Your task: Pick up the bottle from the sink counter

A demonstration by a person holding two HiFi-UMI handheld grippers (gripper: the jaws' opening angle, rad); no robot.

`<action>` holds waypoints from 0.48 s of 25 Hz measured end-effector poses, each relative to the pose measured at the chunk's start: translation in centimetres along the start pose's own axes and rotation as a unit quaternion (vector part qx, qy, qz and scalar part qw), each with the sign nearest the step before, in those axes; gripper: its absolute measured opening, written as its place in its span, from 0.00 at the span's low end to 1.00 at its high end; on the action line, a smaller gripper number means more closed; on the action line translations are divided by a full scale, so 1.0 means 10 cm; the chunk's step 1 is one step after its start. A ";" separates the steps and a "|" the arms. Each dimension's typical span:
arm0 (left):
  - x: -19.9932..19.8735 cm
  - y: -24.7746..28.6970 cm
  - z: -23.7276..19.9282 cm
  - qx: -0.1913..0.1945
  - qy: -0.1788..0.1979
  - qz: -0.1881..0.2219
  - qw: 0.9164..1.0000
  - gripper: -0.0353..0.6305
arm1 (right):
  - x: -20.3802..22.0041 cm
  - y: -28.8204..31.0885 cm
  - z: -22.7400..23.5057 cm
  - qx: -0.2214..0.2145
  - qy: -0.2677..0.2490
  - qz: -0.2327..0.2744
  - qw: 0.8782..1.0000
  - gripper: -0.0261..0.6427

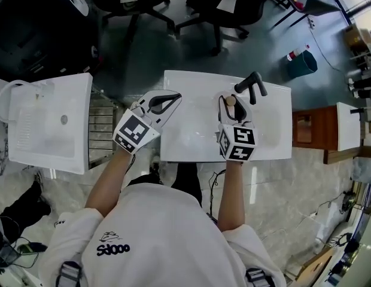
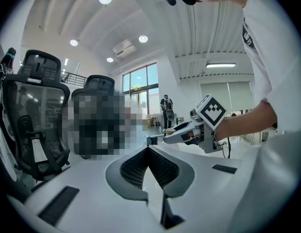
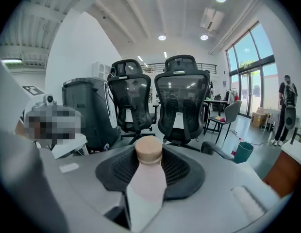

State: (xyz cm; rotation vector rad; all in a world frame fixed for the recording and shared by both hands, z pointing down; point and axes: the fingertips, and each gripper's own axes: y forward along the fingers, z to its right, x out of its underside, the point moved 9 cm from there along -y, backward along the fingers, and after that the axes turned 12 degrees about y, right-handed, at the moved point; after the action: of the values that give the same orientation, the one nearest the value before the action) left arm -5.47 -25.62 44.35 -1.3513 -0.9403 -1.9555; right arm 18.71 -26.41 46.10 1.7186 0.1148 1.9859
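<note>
A pale pink bottle (image 3: 146, 183) with a tan cap (image 3: 148, 150) stands upright between the jaws of my right gripper (image 3: 149, 154), which is shut on it. From the head view the cap (image 1: 231, 100) shows inside the right gripper (image 1: 232, 98), over the white sink counter (image 1: 191, 133) beside the black faucet (image 1: 251, 86). Whether the bottle's base touches the counter is hidden. My left gripper (image 1: 166, 102) hovers over the counter's left edge, shut, with nothing in it; its jaw tips (image 2: 149, 148) meet. The right gripper (image 2: 192, 131) also shows in the left gripper view.
A second white sink (image 1: 48, 124) stands to the left, with a gap between the two units. Black office chairs (image 3: 182, 101) stand beyond the counter. A teal bin (image 1: 302, 63) and a brown wooden cabinet (image 1: 311, 128) are at the right.
</note>
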 end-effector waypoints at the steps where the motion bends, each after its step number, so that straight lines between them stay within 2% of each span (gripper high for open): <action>1: -0.03 -0.02 0.01 0.002 0.002 0.004 1.000 0.06 | -0.01 -0.07 -0.03 0.003 0.000 0.005 1.000 0.26; 12: -0.31 -0.29 0.20 0.011 0.031 0.028 0.999 0.06 | -0.17 -0.97 -0.38 0.034 -0.012 0.050 0.998 0.26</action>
State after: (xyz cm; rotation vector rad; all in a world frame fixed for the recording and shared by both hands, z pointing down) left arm -5.70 -22.10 41.26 -1.2834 -0.8826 -1.9273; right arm 18.32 -17.73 40.06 1.8225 0.0923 2.0540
